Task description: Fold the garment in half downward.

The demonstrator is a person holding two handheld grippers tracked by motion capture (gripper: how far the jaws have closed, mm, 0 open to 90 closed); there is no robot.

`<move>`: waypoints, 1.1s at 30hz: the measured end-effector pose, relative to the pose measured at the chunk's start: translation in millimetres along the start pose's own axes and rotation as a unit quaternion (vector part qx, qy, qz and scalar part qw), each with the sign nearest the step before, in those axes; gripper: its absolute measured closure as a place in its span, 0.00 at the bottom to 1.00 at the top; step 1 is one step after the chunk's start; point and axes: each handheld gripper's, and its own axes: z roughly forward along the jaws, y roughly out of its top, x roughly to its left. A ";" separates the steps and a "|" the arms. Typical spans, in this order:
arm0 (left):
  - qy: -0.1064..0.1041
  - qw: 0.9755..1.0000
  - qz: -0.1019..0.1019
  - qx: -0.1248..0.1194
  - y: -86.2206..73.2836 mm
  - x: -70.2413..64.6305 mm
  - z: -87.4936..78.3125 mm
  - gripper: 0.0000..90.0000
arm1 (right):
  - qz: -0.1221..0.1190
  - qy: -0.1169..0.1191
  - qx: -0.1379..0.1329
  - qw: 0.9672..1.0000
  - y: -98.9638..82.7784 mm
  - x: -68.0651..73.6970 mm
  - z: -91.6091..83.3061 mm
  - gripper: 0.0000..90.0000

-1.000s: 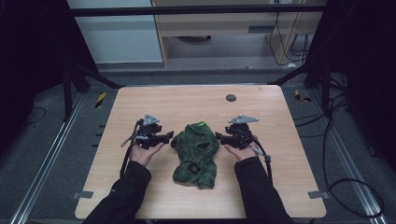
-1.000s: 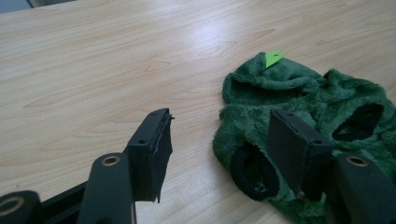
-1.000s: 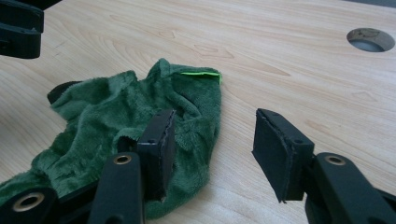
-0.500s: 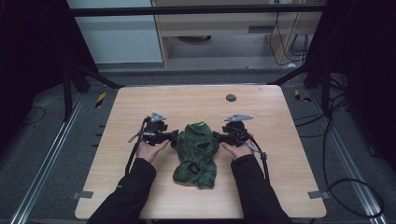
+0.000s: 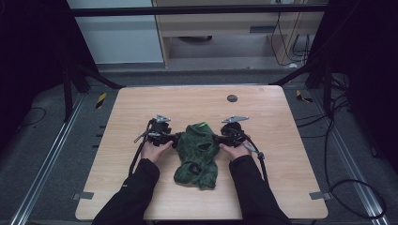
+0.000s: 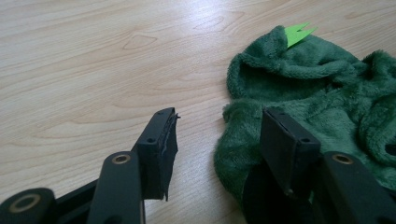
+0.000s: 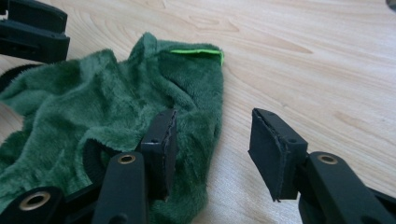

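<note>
A crumpled dark green fleece garment with a bright green tag lies in the middle of the wooden table. My left gripper is at its left edge, jaws open, one jaw over the fleece and the other over bare wood. My right gripper is at the garment's right edge, also open, its left jaw resting on the fleece and its right jaw above the table. The left gripper's jaws appear at the top left of the right gripper view.
A small dark round disc sits in the table near its far edge. Cables trail from both grippers toward the front. Dark frame legs and floor cables surround the table.
Both grippers have moved inward toward the garment, from beside it to straddling its left and right edges. The garment has not visibly moved.
</note>
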 end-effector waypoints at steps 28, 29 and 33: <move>-0.007 0.999 0.008 0.043 -6.4 -6.1 19.9 0.73 | 0.001 0.013 0.056 0.998 -9.1 4.1 19.9 0.74; -0.007 0.999 0.009 0.043 -6.3 -6.8 20.0 0.74 | 0.001 0.014 0.057 0.998 -9.2 4.2 20.0 0.75; -0.003 0.999 0.013 0.045 -5.8 -10.3 20.7 0.82 | -0.002 0.018 0.057 0.998 -9.4 4.7 20.5 0.80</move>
